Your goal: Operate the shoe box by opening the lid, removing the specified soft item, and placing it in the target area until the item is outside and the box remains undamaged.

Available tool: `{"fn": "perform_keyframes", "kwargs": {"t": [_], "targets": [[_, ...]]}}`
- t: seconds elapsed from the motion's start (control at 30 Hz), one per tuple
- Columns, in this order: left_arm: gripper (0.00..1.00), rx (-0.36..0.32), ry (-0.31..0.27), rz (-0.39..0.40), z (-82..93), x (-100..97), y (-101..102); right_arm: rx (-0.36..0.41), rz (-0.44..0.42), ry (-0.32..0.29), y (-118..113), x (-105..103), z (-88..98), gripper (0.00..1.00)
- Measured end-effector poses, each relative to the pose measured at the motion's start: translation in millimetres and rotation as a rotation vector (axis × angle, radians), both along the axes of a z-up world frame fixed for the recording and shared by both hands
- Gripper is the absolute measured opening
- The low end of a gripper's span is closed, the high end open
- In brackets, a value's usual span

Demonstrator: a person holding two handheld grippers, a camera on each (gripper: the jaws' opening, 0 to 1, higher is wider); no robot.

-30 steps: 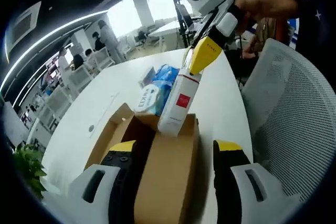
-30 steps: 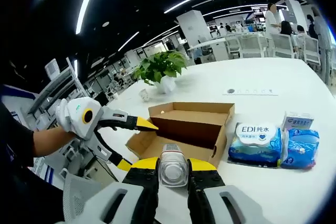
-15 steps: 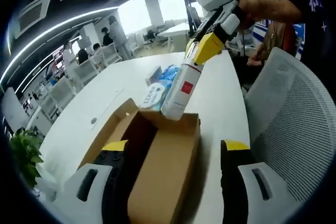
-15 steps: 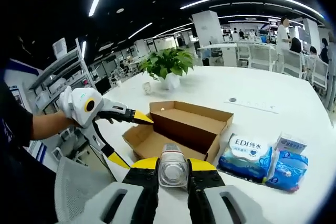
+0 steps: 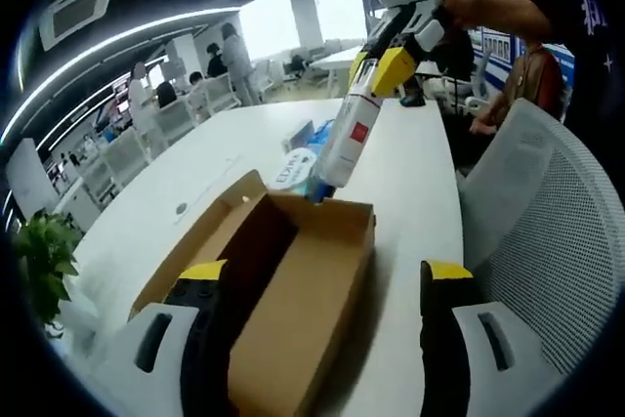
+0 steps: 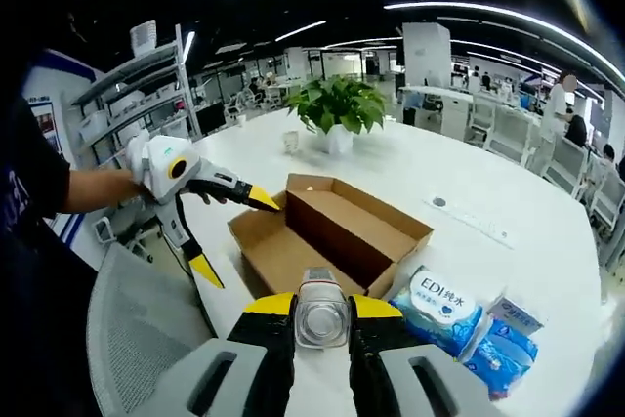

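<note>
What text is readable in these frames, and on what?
"EDI 纯水": on the wet-wipe pack beside the shoe box.
Red label on the white bottle held in the right tongs: too small to read.
Print on the blue packs and the small carton: blurred.
Wall posters: unreadable.

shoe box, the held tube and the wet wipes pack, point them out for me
shoe box (image 6: 342, 224): right gripper view, inner floor of the open box.
tube (image 5: 348, 140): left gripper view, white body by the red label.
wet wipes pack (image 6: 437, 308): right gripper view, printed top face.
</note>
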State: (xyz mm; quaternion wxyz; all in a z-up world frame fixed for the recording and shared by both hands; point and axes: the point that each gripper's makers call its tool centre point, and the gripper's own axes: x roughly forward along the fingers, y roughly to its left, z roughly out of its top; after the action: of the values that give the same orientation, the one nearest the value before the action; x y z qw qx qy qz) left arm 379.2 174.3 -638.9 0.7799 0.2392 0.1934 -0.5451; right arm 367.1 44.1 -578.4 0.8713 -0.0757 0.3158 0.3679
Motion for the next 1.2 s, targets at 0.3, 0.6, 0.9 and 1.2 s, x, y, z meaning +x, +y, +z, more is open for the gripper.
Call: {"fn": "perform_keyframes", "kwargs": {"t": [0.3,0.6,0.9,1.2], "targets": [[0.85,-0.011,-0.002,0.037,0.4,2.5,8,-0.090,0.077,-0.030,-14,6,5.1,0.16],[0.92,-0.032,-0.001,0.071,3.4,3.5,10,-0.199,0.158,-0.077,-35,15,12.9,0.16],[0.99,-0.045,0.011,0.109,2.7,3.3,13,-0.291,0.256,-0.112,-49,24,19.5,0.16],[0.99,-0.055,0.019,0.136,1.6,2.4,18,-0.377,0.332,-0.150,-62,35,24.4,0.16]]}}
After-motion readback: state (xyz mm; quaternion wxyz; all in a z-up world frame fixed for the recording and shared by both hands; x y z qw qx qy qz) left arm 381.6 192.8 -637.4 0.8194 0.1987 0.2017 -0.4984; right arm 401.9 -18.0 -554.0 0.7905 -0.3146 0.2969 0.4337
